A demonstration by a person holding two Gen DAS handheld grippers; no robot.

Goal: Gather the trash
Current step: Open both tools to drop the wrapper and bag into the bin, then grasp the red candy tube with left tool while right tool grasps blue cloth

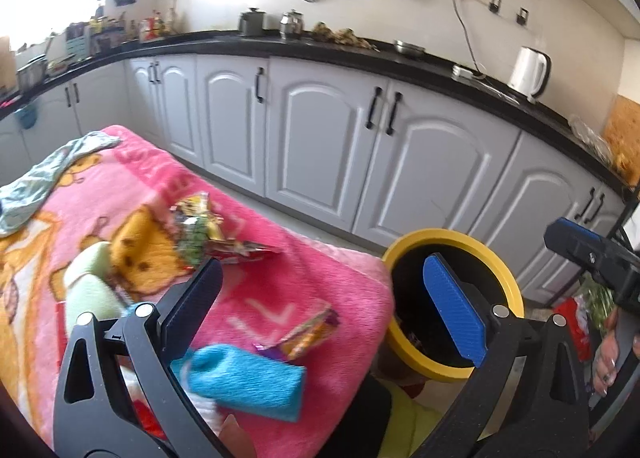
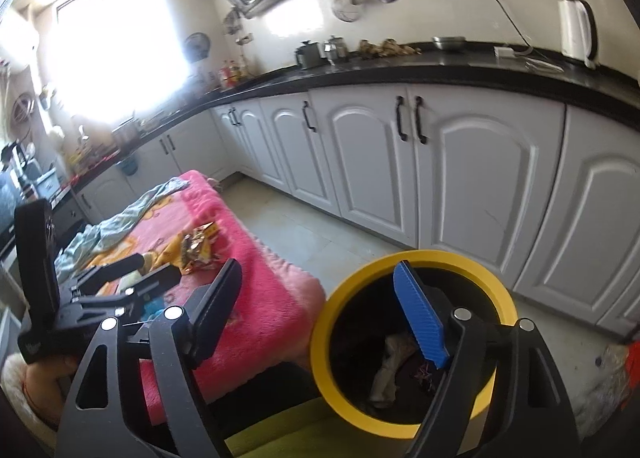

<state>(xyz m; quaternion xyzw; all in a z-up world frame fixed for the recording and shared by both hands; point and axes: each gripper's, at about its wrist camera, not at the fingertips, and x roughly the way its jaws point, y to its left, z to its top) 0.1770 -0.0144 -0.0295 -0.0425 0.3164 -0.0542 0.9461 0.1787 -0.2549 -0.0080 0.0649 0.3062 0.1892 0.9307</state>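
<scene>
Through your left wrist camera, your left gripper (image 1: 326, 294) has its jaws spread wide with nothing between them, hanging over the near edge of the pink blanket (image 1: 280, 278) and the yellow-rimmed bin (image 1: 452, 242) beside it. On the blanket, a cluster of crumpled snack wrappers (image 1: 204, 230) lies further out, above the black finger, and another orange-and-purple wrapper (image 1: 308, 332) lies close in, just beside a blue cloth (image 1: 244, 378). A pale green sponge (image 1: 90, 282) sits at the left, and a light blue-green cloth (image 1: 40, 178) is draped at the blanket's far left corner. At the right edge you can see your right gripper (image 1: 592, 254) and part of the hand (image 1: 606, 354) that carries it. Through your right wrist camera, your right gripper (image 2: 320, 310) is likewise released, its jaws apart and empty, with the blue pad over the bin's (image 2: 348, 298) opening. Inside the bin lie a crumpled pale piece of trash (image 2: 390, 370) and some darker scraps you cannot make out clearly. The wrapper cluster (image 2: 198, 246) still lies on the blanket (image 2: 256, 298), and your left gripper (image 2: 120, 278) is in view at the left, above the blanket.
</scene>
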